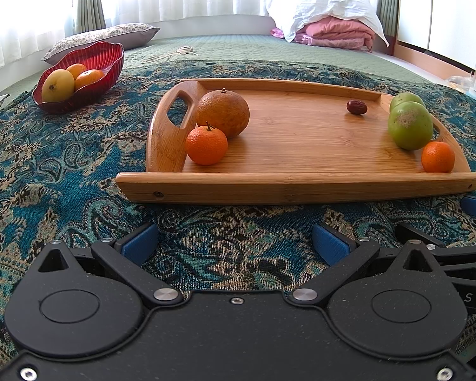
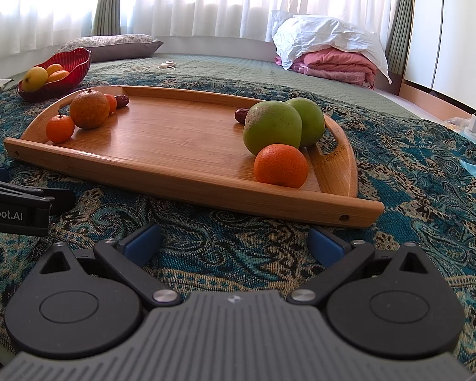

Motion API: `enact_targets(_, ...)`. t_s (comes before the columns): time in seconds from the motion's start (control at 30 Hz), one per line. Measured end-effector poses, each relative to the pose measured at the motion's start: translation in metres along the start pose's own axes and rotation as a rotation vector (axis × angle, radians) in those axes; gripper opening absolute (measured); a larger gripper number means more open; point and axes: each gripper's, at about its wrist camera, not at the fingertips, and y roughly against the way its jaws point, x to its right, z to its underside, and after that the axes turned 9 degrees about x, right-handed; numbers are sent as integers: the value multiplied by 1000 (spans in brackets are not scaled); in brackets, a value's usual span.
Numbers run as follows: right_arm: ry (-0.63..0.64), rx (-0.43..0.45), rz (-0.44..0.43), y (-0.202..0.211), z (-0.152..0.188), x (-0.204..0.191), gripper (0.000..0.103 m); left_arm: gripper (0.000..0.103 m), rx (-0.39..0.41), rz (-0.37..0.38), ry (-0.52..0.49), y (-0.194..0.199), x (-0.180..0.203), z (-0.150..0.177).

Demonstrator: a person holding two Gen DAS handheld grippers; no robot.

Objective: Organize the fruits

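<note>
Left gripper and right gripper nearest, jaws apart, empty, low over paisley blanket. Fruit on bamboo tray: mandarin touching green apples; big orange at left handle. Round, firm, likely to roll; grip across widest part. Soft bed beneath; red bowl holds more fruit.

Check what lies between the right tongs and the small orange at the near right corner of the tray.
Only the wooden tray's raised front rim lies between the open right tongs and the small orange. The two green fruits sit behind the orange, touching it, not in the path.
</note>
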Motion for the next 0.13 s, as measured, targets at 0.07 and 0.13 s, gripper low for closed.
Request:
enact_targets(0.07,-1,0,0,0,0,0,103,103,1,1,0,0,0,0)
enact_targets(0.13,-3,-5,1,1,-2,0,103,103,5,4,1,2,-1,-2)
